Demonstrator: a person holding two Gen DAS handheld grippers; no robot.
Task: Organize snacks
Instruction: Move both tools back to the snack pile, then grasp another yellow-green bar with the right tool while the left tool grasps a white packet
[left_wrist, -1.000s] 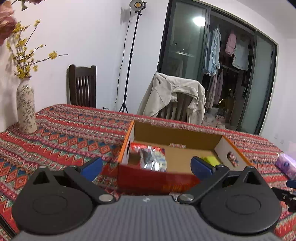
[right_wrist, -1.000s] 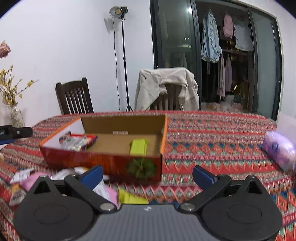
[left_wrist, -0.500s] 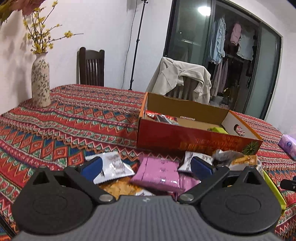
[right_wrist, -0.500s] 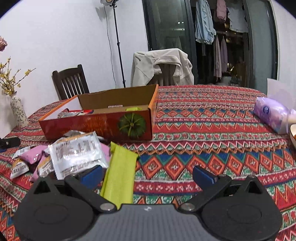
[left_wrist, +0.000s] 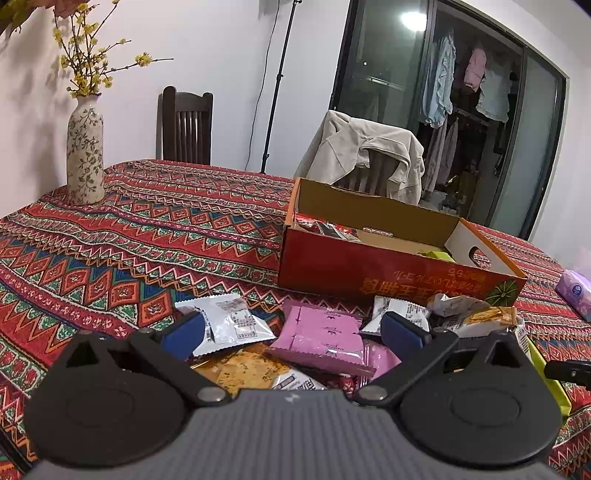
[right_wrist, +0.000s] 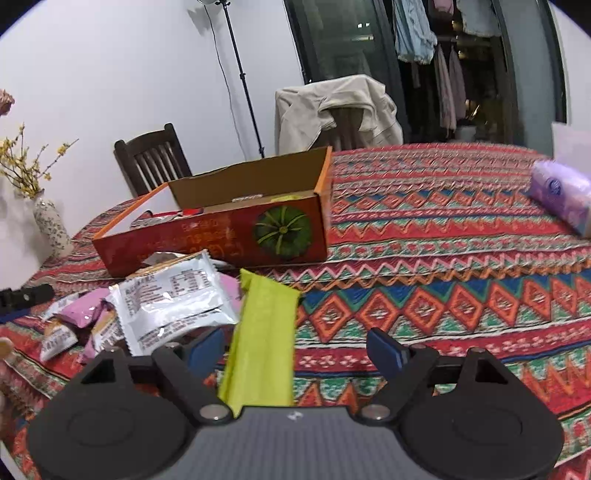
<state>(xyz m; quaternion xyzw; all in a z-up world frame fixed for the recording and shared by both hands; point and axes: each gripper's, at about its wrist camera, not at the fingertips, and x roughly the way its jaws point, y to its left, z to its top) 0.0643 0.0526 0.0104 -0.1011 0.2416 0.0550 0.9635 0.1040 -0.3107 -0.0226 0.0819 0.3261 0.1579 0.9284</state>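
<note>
An open red cardboard box (left_wrist: 388, 266) with a few snacks inside stands on the patterned tablecloth. In front of it lies a pile of loose packets. My left gripper (left_wrist: 293, 332) is open low over the pile, with a pink packet (left_wrist: 321, 334) between its fingers and a white packet (left_wrist: 229, 323) by the left finger; the pads touch neither. My right gripper (right_wrist: 295, 349) is closing, with a long lime-green packet (right_wrist: 264, 339) lying between its jaws, and the pads are not pressing it. A silver-white packet (right_wrist: 173, 299) lies just left of the green one, before the box (right_wrist: 221, 236).
A flowered vase (left_wrist: 85, 155) stands at the table's far left. A purple tissue pack (right_wrist: 561, 192) lies at the right. Two chairs, one draped with a beige jacket (left_wrist: 365, 155), stand behind the table, beside a light stand (right_wrist: 240, 77).
Both grippers have dropped from box height down to the packet pile in front of the box. The right gripper's jaws have narrowed around the green packet.
</note>
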